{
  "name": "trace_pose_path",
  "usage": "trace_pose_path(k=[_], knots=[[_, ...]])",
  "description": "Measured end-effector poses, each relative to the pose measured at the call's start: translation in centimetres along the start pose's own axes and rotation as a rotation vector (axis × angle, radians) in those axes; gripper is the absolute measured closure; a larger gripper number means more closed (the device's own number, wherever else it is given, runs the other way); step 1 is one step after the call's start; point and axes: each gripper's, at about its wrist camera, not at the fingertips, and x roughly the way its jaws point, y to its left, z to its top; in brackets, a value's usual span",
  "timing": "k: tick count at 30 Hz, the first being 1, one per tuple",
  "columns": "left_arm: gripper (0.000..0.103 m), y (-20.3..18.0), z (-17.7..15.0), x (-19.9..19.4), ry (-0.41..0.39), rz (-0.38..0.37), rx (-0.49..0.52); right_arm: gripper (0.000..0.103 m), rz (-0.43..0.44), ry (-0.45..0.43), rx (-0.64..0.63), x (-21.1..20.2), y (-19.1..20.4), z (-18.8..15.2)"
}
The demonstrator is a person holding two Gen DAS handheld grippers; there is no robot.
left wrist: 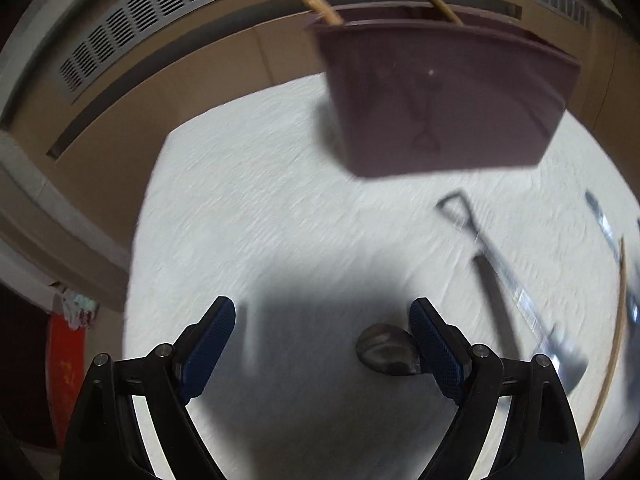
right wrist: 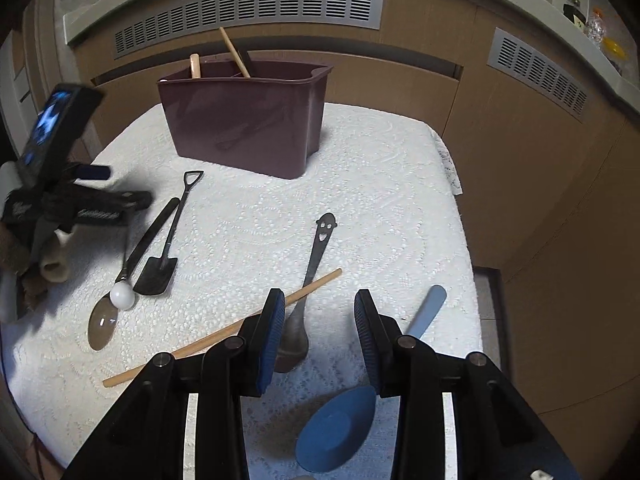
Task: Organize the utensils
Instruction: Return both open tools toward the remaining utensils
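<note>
Standing near the far edge of the white textured desk (right wrist: 380, 184), the dark maroon plastic utensil caddy (right wrist: 244, 120) holds two light wooden handles (right wrist: 234, 52) upright. In front of the caddy lie a black shovel-shaped spoon (right wrist: 160, 268), a clear plastic spoon with a black handle (right wrist: 104, 324) and a small white ball (right wrist: 122, 296) touching it. Nearer than those, a dark metal spoon with a smiley-face handle (right wrist: 312, 264) crosses a long wooden chopstick (right wrist: 312, 286), and a blue plastic spoon (right wrist: 340, 432) lies beside them. Right tongs (right wrist: 320, 336) hang spread above the smiley spoon's bowl, gripping nothing. Left tongs (left wrist: 322, 340) are spread too, over a dark spoon bowl (left wrist: 386, 354); that view is blurred.
</note>
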Motion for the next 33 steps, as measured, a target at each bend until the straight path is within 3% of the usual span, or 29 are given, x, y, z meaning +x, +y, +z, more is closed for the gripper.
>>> trace_pose_path(k=[4,10,14,20,29,33], knots=[[0.012,1.3,-4.0,-2.2,0.034,-0.020,0.026,0.068,0.007,0.005,0.002,-0.2,0.0,-0.3],[0.011,0.0,-9.0,-5.3,0.094,-0.161,0.103,0.066,0.012,0.002,-0.012,-0.4,0.3,-0.2],[0.011,-0.9,-9.3,-7.4,0.051,-0.182,0.147,0.065,0.005,-0.007,-0.014,-1.0,0.2,-0.3],[0.011,-3.3,-8.7,-10.5,-0.010,-0.295,0.243,0.063,-0.015,-0.011,-0.012,-1.8,-0.4,-0.8],[0.011,-8.2,-11.3,-10.3,0.049,-0.333,0.392,0.060,-0.056,-0.012,0.026,-3.1,-2.6,-2.1],[0.011,-10.2,-11.8,-9.0,0.036,-0.249,0.443,0.056,-0.088,-0.031,0.069,-4.4,-4.4,-3.2]])
